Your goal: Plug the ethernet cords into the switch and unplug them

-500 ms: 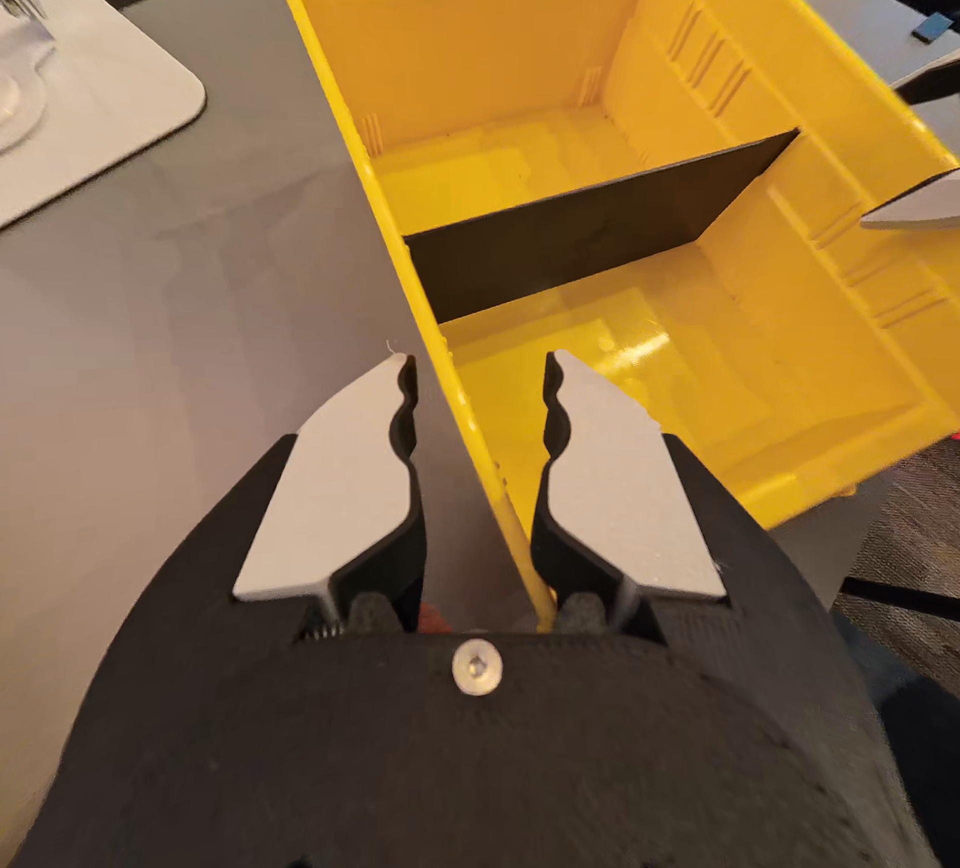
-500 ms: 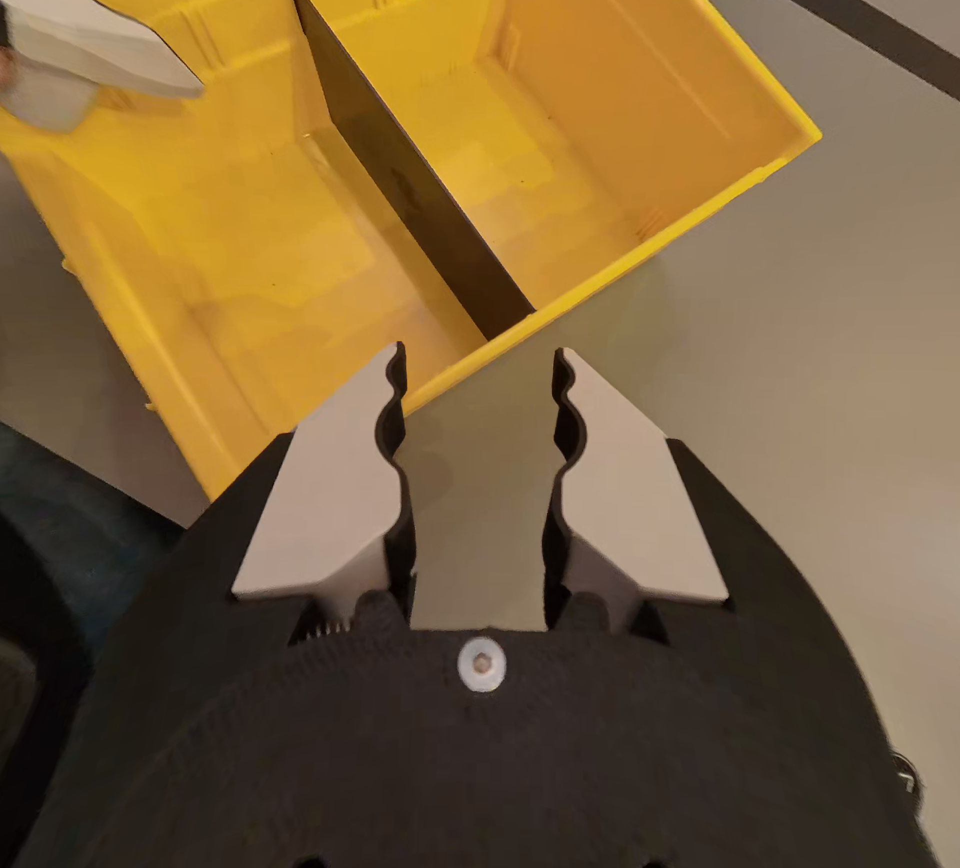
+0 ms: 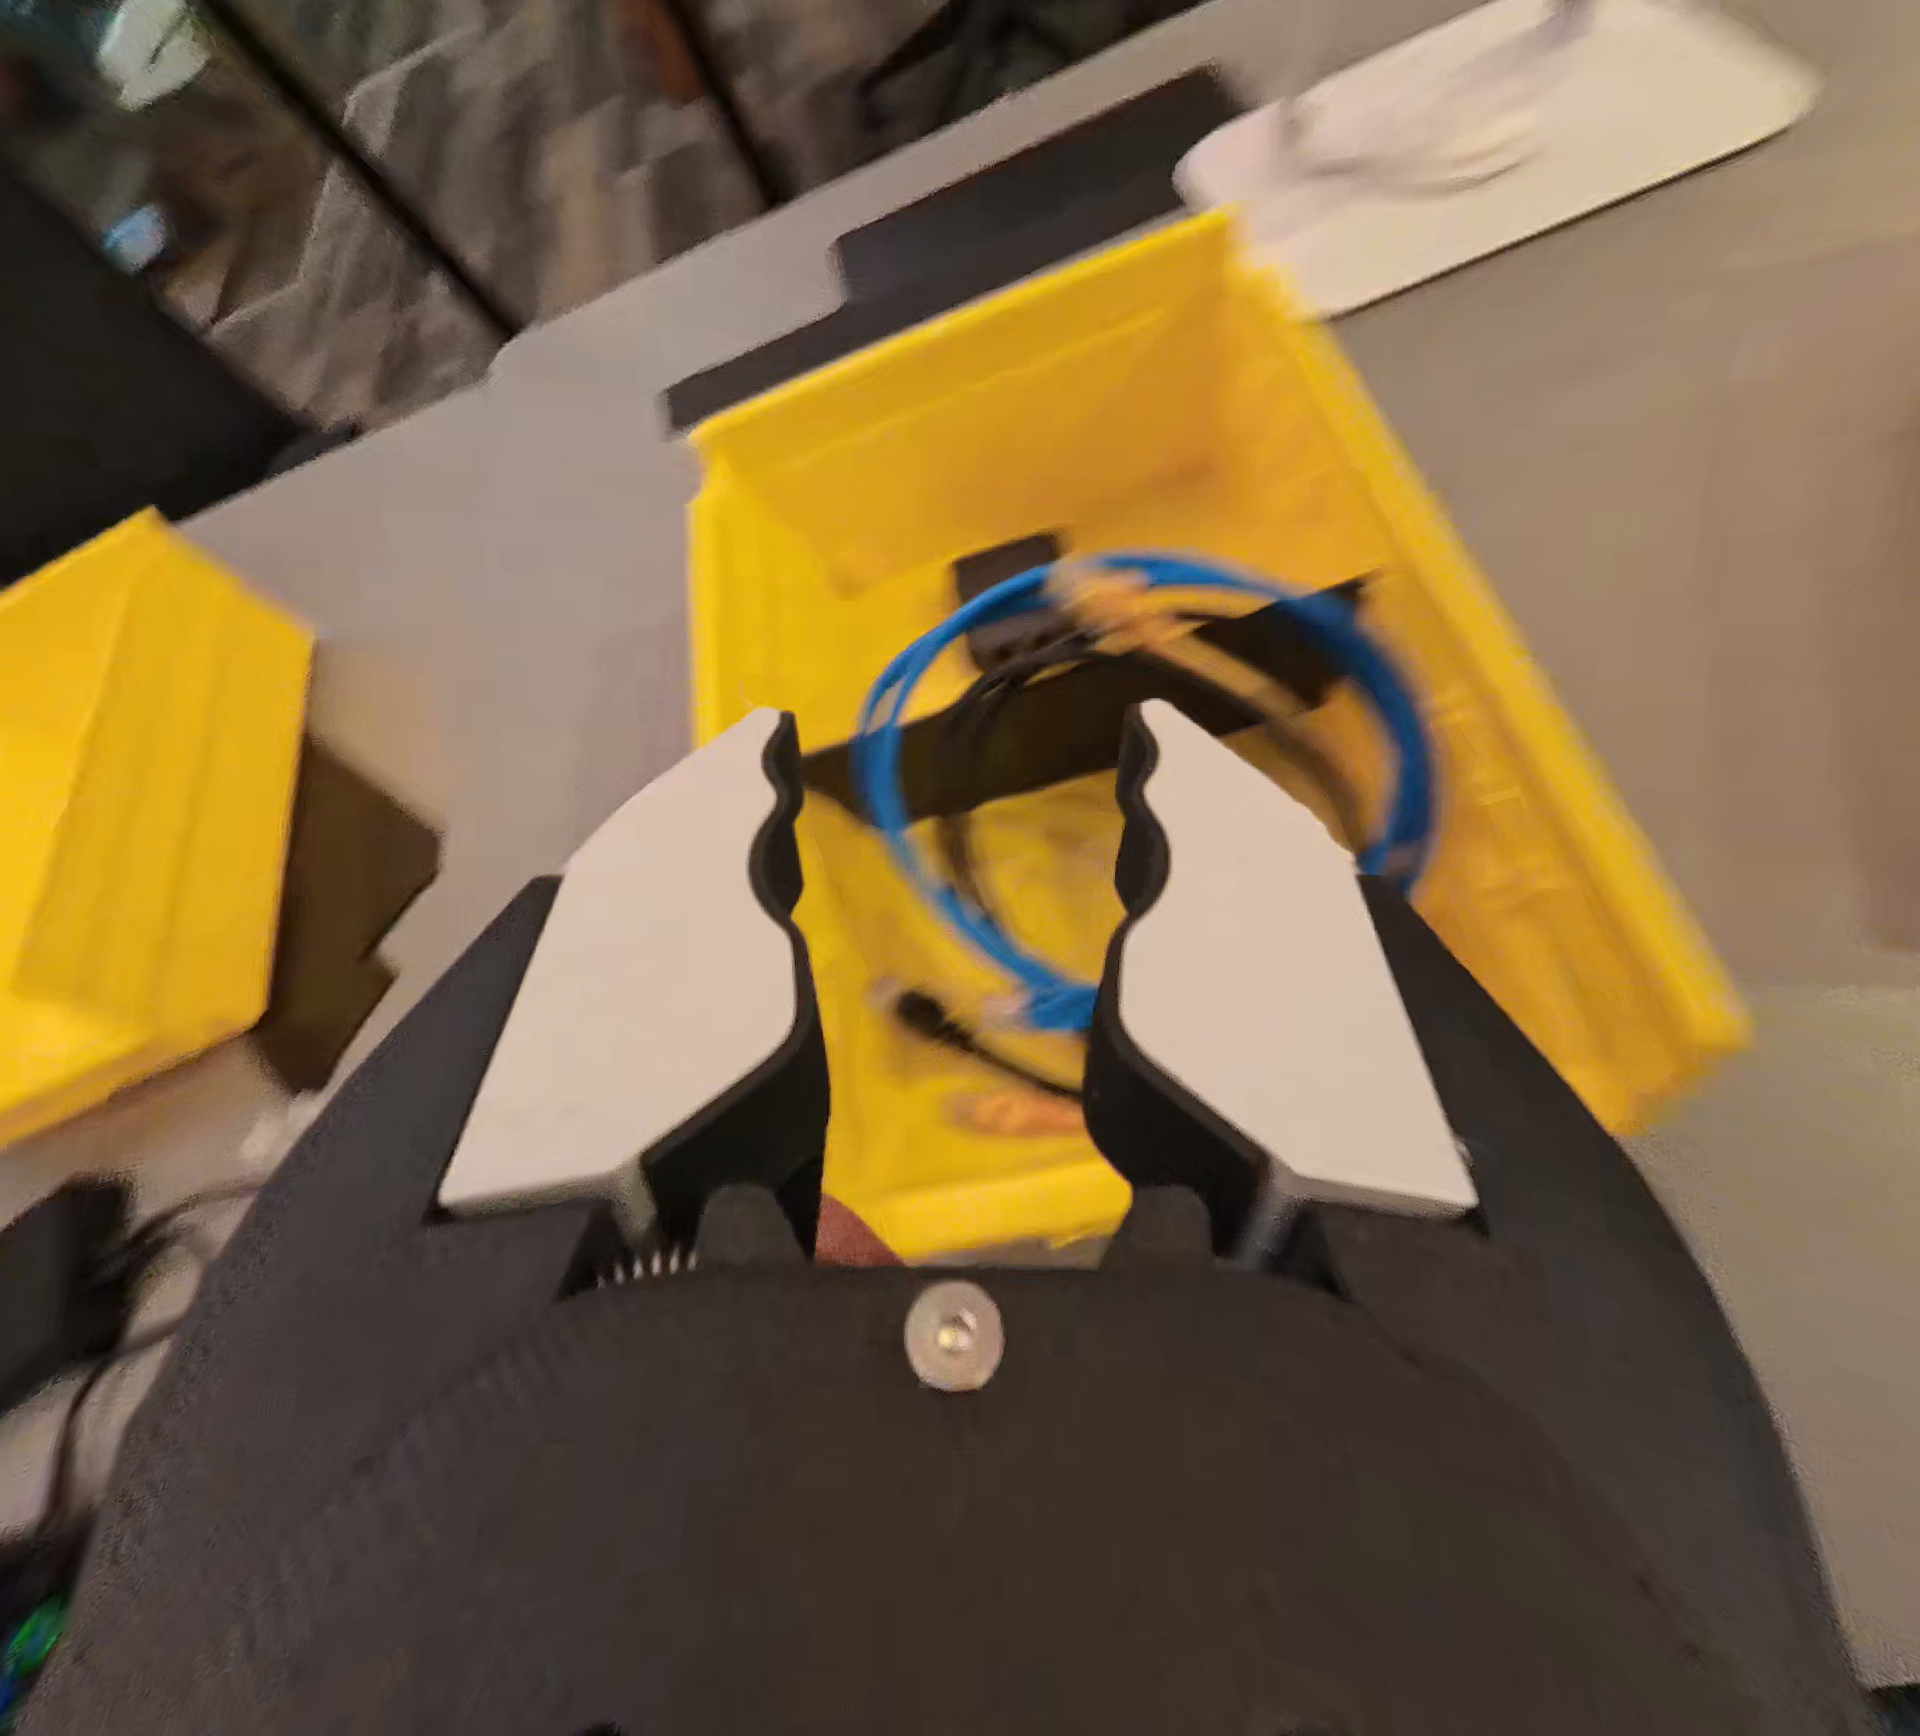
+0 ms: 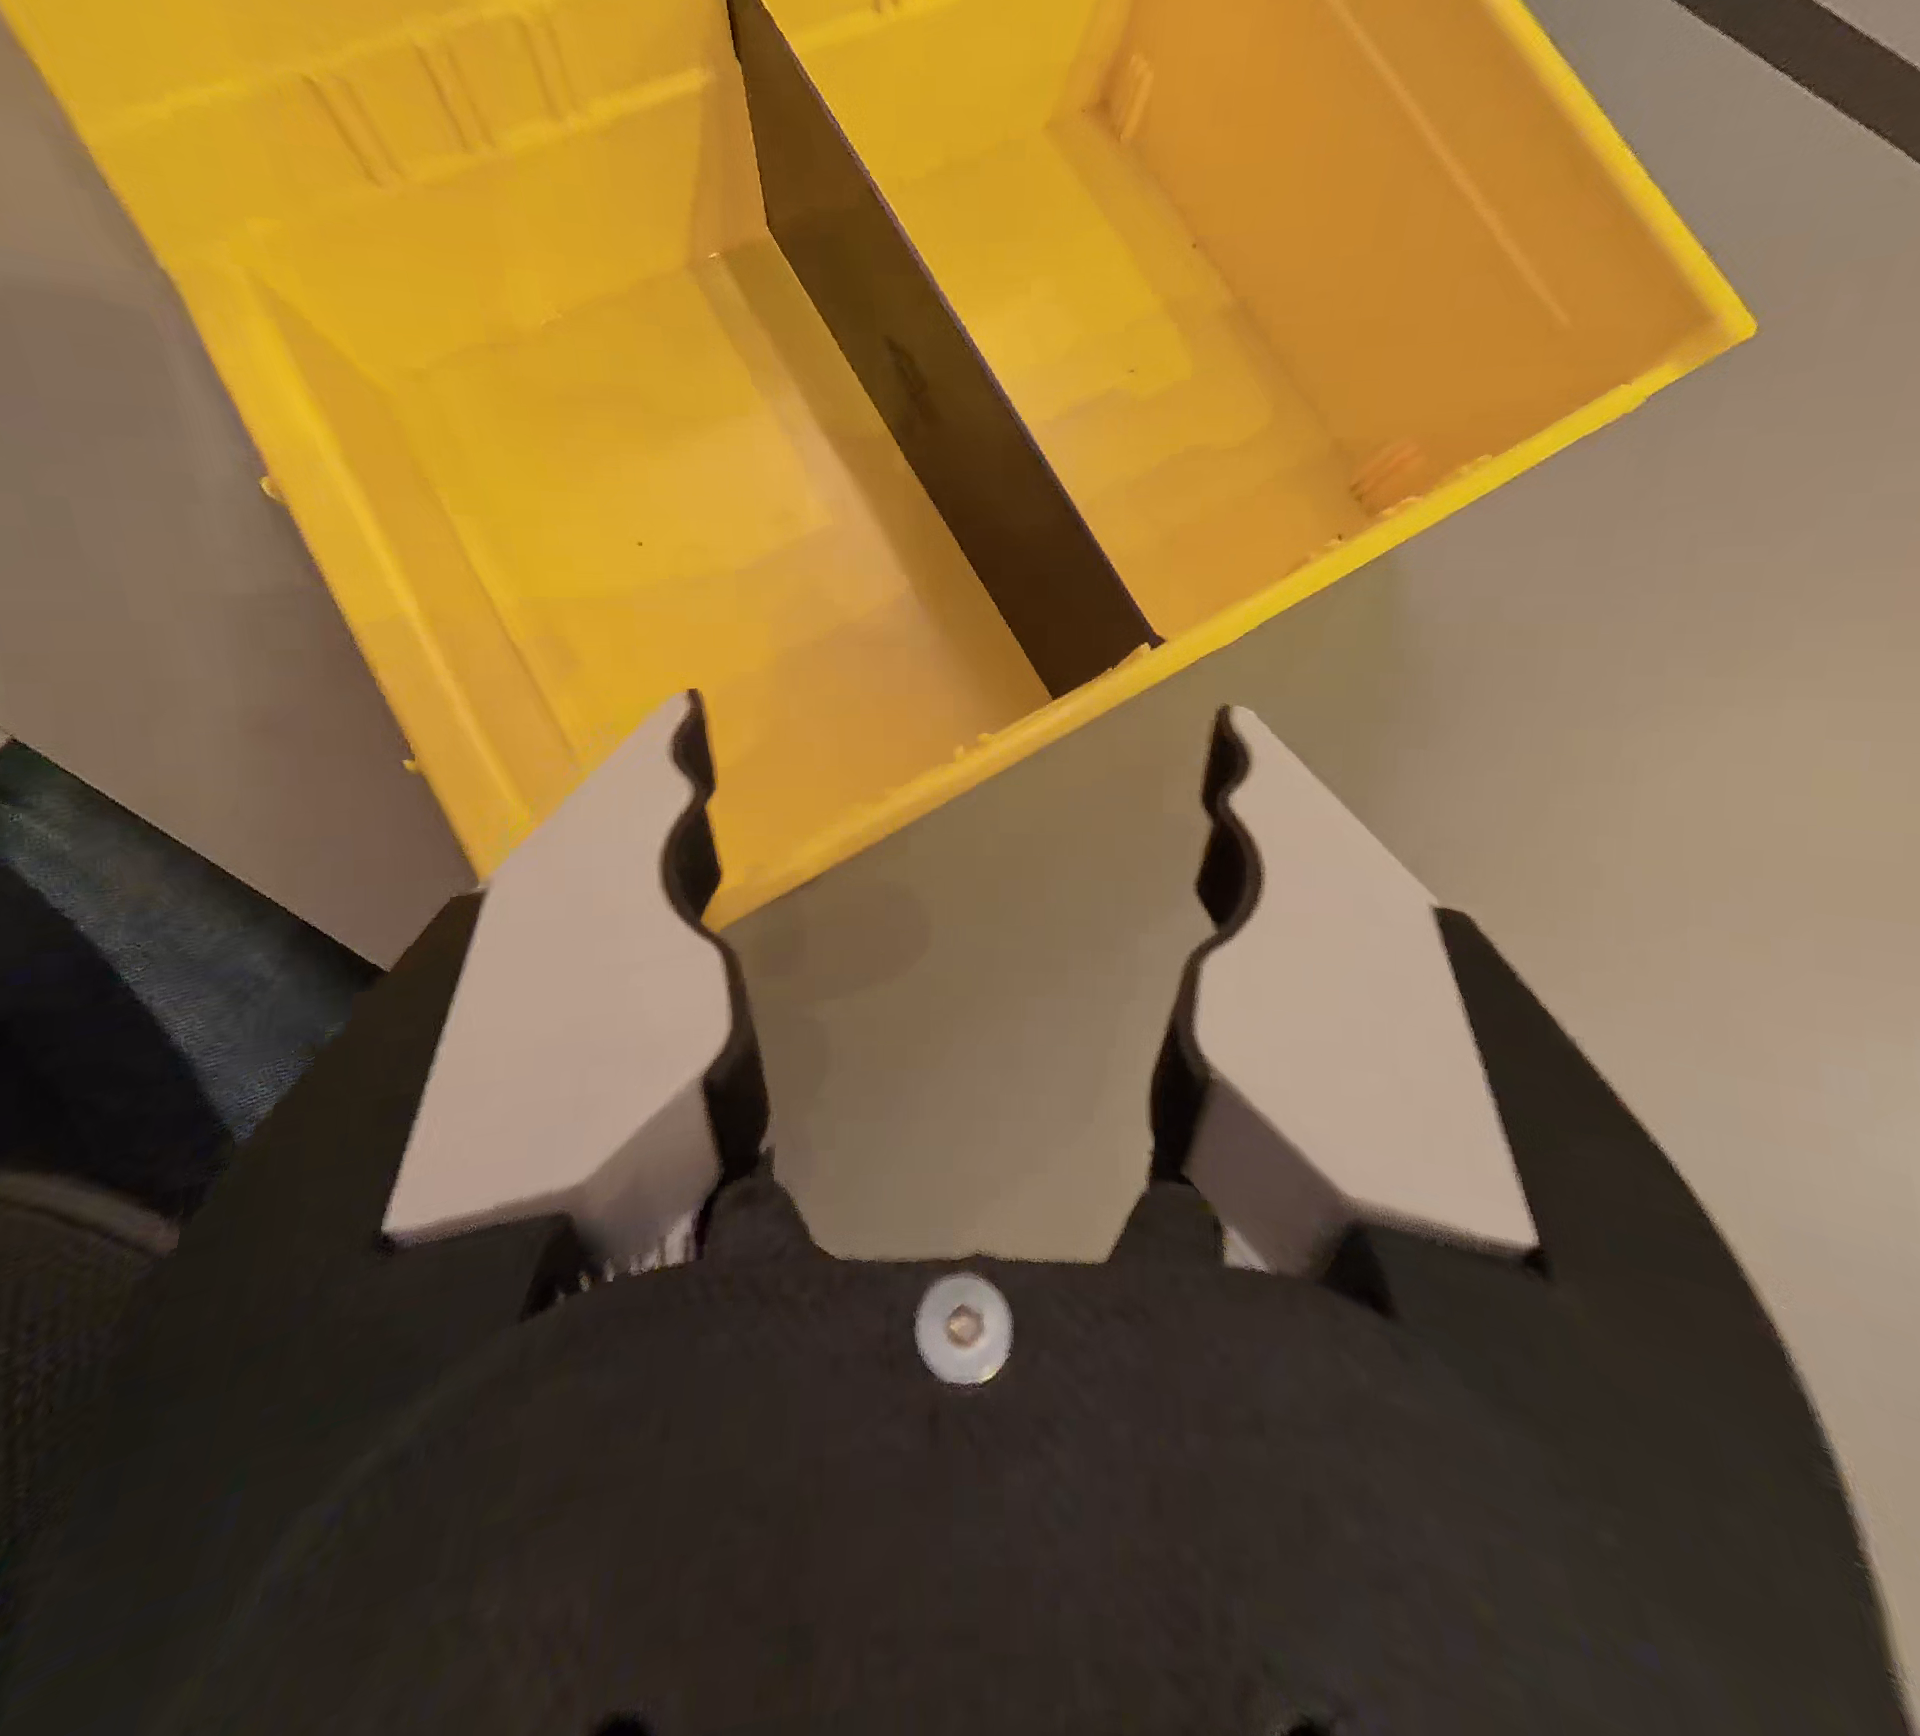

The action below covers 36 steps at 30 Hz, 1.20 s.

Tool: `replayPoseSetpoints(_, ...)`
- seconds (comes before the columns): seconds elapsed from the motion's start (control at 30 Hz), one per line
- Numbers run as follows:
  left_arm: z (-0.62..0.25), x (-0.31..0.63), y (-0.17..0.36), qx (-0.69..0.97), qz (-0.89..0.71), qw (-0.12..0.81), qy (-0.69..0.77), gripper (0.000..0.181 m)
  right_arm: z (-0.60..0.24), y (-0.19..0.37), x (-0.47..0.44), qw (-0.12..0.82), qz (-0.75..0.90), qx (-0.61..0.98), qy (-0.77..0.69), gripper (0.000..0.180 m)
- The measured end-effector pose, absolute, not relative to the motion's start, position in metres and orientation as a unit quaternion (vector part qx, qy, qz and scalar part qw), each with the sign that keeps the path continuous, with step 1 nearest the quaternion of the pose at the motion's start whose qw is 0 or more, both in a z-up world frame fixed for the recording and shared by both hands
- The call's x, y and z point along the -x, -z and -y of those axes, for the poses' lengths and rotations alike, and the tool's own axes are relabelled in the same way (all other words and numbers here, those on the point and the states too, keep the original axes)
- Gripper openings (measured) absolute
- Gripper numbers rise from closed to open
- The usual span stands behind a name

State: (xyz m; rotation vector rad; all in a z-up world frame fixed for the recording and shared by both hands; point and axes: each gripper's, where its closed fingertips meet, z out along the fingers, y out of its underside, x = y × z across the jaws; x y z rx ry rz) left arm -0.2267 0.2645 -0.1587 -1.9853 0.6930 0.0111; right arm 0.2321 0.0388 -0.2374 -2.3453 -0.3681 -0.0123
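I am holding my left gripper (image 3: 961, 813) spread wide and empty above the near end of the yellow bin (image 3: 1590, 865), my landmark here. Inside it, the blue cord (image 3: 1392, 678) is looping over the black divider (image 3: 914, 767), and a small dark box (image 3: 1013, 580), probably the switch, is lying in the far half; blur is hiding its ports. A black cable (image 3: 935, 1021) and an orange plug (image 3: 1003, 1110) are lying in the near half.

I am risking a snag: reaching in, I could catch the blue loop or the divider's edge and drag everything along. The bin's walls are leaving me room only from above.

My right gripper (image 4: 961, 813) is also spread wide and empty, beside a second, bare bin (image 4: 1538, 211), with open table (image 4: 1610, 855) around it.
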Motion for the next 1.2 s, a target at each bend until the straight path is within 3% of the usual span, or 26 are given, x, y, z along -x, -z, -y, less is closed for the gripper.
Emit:
replayPoseSetpoints(0.1, -0.279, 0.294, 0.189, 0.856, -0.249, 0.452, -0.034, 0.063, -0.039, 0.242, -0.24, 0.363, 0.148, 0.919, 0.032, 0.064)
replayPoseSetpoints(0.27, -0.284, 0.324, 0.253, 0.901, -0.237, 0.364, 0.014, 0.063, -0.045, 0.244, -0.248, 0.342, 0.156, 0.926, 0.034, 0.055)
replayPoseSetpoints(0.37, -0.284, 0.325, 0.277, 0.911, -0.23, 0.34, 0.043, 0.038, -0.049, 0.246, -0.25, 0.318, 0.173, 0.932, 0.024, 0.041)
replayPoseSetpoints(0.43, -0.283, 0.319, 0.28, 0.909, -0.231, 0.34, 0.07, 0.008, -0.052, 0.246, -0.259, 0.305, 0.18, 0.935, 0.038, 0.036)
replayPoseSetpoints(0.7, -0.28, 0.342, 0.28, 0.914, -0.21, 0.341, 0.067, 0.004, -0.053, 0.247, -0.317, 0.259, 0.174, 0.948, 0.067, 0.019)
replayPoseSetpoints(1.2, -0.258, 0.39, 0.281, 0.921, -0.191, 0.336, 0.055, 0.005, -0.006, 0.247, -0.435, 0.214, 0.13, 0.964, 0.088, 0.013)
